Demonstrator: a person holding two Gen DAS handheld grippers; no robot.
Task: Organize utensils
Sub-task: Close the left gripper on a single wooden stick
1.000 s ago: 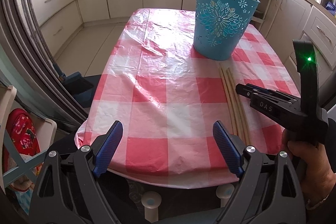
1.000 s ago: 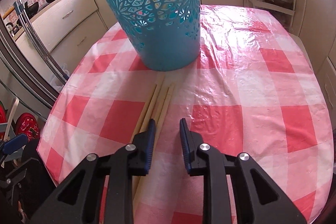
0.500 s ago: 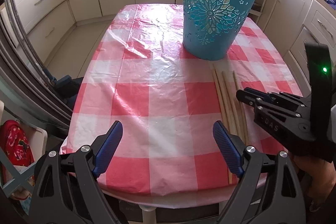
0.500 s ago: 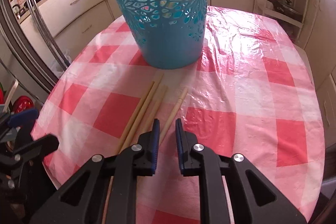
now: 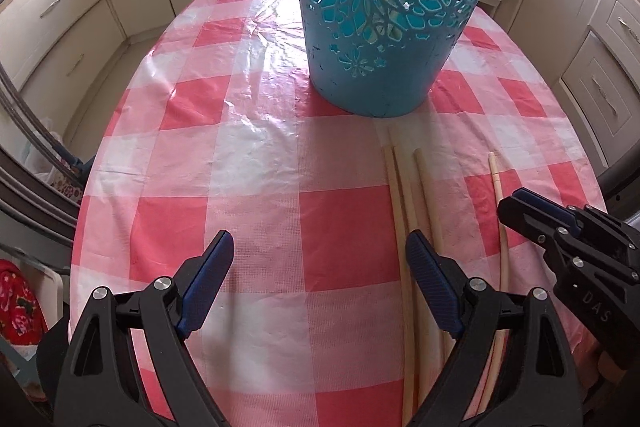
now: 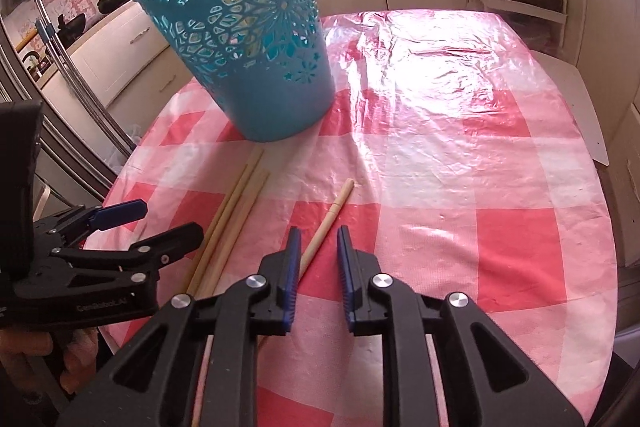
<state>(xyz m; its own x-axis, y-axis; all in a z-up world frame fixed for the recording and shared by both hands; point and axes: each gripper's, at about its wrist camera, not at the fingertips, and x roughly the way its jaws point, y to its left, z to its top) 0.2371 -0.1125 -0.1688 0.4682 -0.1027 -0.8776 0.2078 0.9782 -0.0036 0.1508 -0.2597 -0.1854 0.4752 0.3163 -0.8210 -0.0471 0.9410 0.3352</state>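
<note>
- Fingers of the left gripper (image 5: pixel 316 281) stand wide apart over the checked tablecloth (image 5: pixel 256 155), holding nothing; the right gripper (image 6: pixel 318 267) is open only narrowly, also empty.
- Three chopsticks (image 5: pixel 404 195) lie bundled at the left gripper's 1 o'clock, their tips just short of the blue basket (image 5: pixel 384 7) at 12.
- One stray chopstick (image 6: pixel 328 219) runs under the right gripper's left finger, toward 12 o'clock.
- Risk: a narrow, off-centre closing could roll the thin stick across the slick plastic, or snag the cloth.
</note>
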